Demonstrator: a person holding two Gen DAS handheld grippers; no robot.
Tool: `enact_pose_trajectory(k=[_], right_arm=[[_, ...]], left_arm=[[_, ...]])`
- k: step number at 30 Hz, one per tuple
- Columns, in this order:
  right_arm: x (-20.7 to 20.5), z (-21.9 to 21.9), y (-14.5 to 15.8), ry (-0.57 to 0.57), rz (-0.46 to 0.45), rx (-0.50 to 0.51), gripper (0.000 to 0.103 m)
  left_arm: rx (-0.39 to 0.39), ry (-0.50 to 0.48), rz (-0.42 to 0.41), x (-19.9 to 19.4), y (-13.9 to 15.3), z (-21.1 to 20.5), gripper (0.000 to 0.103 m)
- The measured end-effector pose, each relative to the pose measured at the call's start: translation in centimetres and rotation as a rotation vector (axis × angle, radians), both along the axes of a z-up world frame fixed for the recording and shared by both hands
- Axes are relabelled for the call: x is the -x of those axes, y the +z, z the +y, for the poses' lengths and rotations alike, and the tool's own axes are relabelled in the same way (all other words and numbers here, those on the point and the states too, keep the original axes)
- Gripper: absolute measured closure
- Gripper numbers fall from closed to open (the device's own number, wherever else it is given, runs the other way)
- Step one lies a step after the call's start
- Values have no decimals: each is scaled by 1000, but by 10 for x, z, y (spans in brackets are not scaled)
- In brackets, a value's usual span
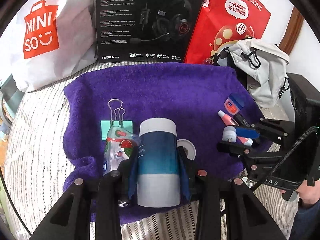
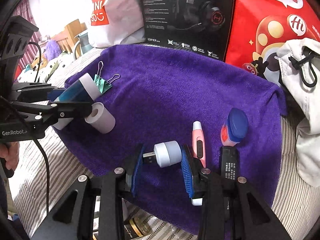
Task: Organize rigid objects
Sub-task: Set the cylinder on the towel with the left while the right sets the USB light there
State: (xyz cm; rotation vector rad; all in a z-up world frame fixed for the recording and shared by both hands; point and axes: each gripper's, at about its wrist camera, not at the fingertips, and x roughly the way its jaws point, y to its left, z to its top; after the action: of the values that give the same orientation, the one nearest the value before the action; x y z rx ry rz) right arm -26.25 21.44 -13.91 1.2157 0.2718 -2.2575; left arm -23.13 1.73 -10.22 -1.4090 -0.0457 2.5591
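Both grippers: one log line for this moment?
left gripper: shut on blue-white bottle | right gripper: jaws open around USB plug light | purple towel

A white shopping bag with a red-orange logo stood at the back left; beside it a black headset box stood upright; to its right leaned a red paper bag printed with a mushroom figure, its left edge behind the box; a pale grey drawstring pouch slumped in front of the red bag; all sat on a bed with a grey-and-white striped cover; in the right wrist view, wooden furniture and a purple plush toy showed far off at the left.
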Motion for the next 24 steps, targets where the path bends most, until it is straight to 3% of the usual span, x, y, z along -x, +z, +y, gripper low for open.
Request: enact_pose_trajectory(k=[6, 14, 20, 24], right_arm=[[0, -3, 1, 7, -1, -13, 67], [0, -3, 2, 12, -8, -12, 67], [0, -2, 1, 17, -14, -11, 67], [-1, -3, 2, 27, -16, -20, 67]], left_arm=[[52, 28, -25, 0, 1, -2, 68], [46, 28, -18, 6, 1, 3, 68], [-17, 41, -19, 11, -2, 0, 68], [-3, 36, -29, 7, 0, 2, 68]])
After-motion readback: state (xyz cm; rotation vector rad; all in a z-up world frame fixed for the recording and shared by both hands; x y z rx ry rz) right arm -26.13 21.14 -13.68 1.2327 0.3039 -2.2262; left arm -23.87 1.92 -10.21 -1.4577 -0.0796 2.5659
